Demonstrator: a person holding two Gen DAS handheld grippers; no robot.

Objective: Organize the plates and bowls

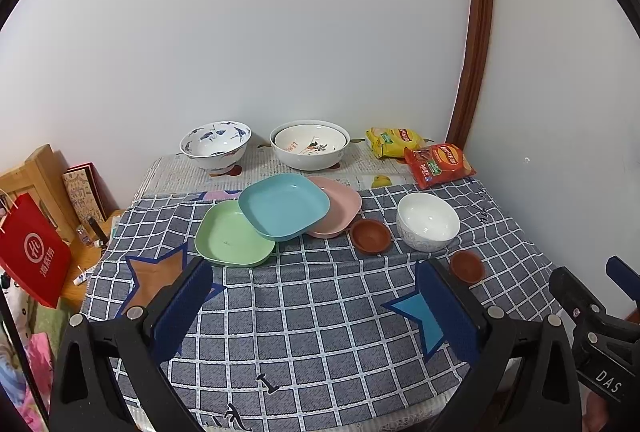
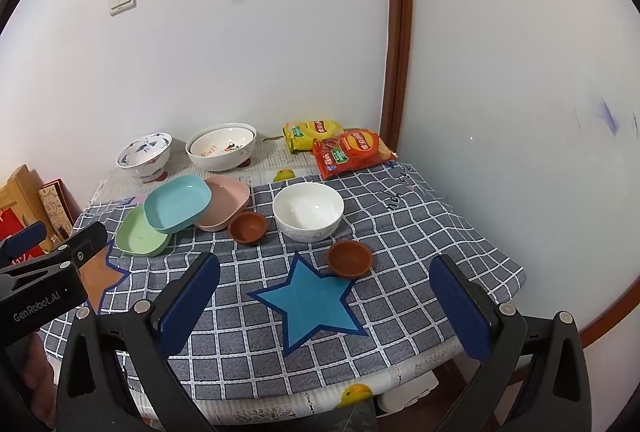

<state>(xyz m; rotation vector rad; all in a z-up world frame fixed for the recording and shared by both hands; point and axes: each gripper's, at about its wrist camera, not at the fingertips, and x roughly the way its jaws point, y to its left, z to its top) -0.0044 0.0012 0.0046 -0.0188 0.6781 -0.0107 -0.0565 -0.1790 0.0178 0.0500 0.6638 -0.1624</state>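
both the left gripper [image 1: 314,306] and right gripper [image 2: 326,306] hung spread and empty above the table's near edge, while the light, stiff, slippery blue plate [image 1: 284,205], mid-table atop its neighbours, was best taken by its raised rim.

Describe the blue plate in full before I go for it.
The blue plate is a rounded-square, shallow dish with a raised rim, plastic-looking, empty. It sits tilted on top of the others, overlapping the green plate on its left and the pink plate on its right, mid-table on the checked cloth. Neither gripper touches it.
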